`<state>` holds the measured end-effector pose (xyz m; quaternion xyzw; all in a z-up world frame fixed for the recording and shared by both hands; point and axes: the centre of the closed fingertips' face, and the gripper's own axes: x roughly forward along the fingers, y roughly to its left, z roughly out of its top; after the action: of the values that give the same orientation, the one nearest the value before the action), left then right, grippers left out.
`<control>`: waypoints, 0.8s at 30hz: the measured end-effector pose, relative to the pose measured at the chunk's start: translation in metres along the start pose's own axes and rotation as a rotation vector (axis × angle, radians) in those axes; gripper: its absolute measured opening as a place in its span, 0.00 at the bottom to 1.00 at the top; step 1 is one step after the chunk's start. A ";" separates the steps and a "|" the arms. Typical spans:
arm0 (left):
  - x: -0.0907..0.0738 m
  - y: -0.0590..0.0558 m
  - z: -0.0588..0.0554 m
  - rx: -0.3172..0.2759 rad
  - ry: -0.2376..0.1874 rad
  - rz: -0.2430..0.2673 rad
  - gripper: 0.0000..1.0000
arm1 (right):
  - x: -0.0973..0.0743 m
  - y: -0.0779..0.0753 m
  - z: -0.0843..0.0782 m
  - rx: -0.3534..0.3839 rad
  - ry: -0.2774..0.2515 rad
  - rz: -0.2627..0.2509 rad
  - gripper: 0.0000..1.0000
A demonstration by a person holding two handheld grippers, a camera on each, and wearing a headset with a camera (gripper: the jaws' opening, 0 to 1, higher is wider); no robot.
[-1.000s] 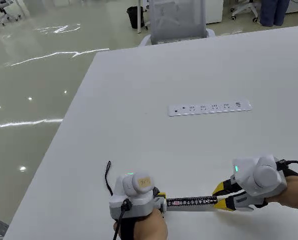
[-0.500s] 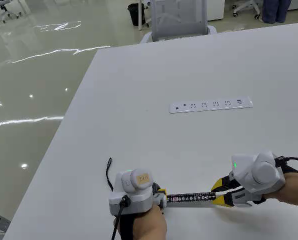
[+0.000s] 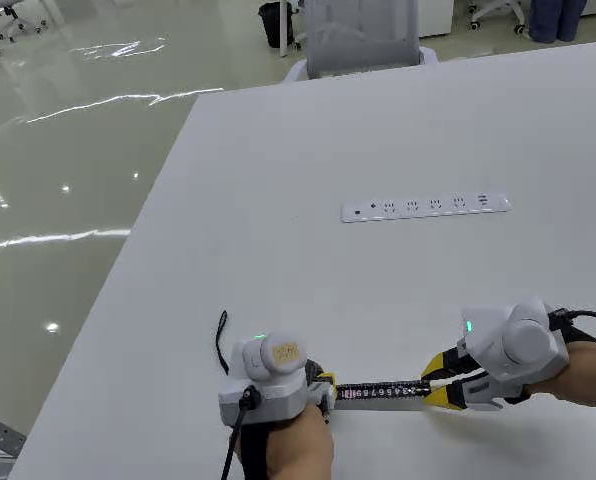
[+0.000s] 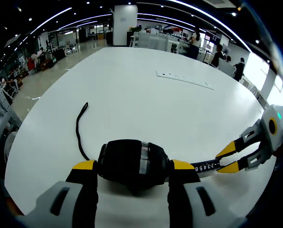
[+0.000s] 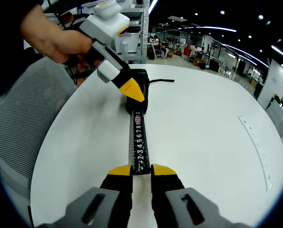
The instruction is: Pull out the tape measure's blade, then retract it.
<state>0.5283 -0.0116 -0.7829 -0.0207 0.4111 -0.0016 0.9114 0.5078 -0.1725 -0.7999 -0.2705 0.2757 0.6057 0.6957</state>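
At the near edge of the white table [image 3: 378, 130], the left gripper [image 4: 133, 167] clamps the black tape measure [image 4: 131, 159] between its jaws. Its blade [image 5: 138, 137] runs rightward, low over the tabletop, to the right gripper [image 5: 141, 170], whose narrow jaws pinch the tip.

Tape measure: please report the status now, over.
Left gripper shut on tape measure case. Right gripper shut on blade tip, blade partly out. Power strip well clear of the work.
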 end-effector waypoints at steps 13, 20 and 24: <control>-0.001 0.000 -0.001 -0.001 0.004 -0.002 0.55 | 0.001 0.001 0.001 0.003 0.002 0.000 0.13; -0.002 0.000 0.000 -0.004 0.003 -0.006 0.55 | 0.002 0.001 0.002 0.001 0.002 0.000 0.13; -0.001 0.001 0.000 -0.003 0.005 -0.009 0.55 | 0.003 0.001 0.003 -0.001 0.002 0.000 0.13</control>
<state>0.5276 -0.0109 -0.7821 -0.0241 0.4133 -0.0051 0.9103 0.5077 -0.1682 -0.7997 -0.2715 0.2760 0.6057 0.6952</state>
